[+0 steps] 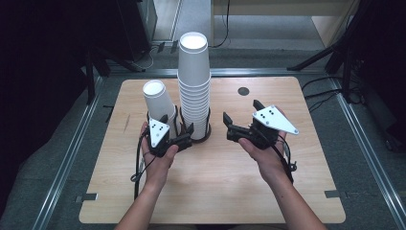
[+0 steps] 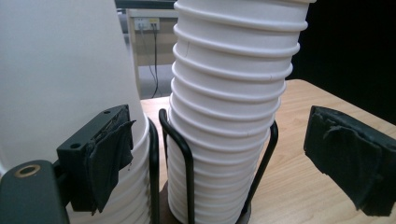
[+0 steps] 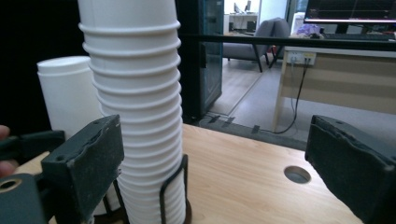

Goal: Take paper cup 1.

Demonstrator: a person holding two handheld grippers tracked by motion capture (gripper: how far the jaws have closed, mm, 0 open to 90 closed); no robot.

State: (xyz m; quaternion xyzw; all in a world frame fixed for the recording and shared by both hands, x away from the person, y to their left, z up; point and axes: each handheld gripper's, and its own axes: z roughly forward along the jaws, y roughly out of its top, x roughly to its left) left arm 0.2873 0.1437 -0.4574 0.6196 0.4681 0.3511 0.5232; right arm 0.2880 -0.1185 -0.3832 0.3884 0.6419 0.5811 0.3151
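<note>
The tall cup stack (image 1: 194, 86) stands upright in its wire holder (image 1: 207, 125), between both wide-open tongs, left (image 1: 178, 129) and right (image 1: 239, 115).

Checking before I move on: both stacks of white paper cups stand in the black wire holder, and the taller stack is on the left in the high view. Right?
Not quite. In the high view the taller stack is on the right; the shorter stack is on the left, beside the left tool. Both do stand in the black wire holder.

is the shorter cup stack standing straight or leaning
Leaning. In the high view the shorter cup stack tilts left, away from the upright tall cup stack beside it in the wire holder.
</note>
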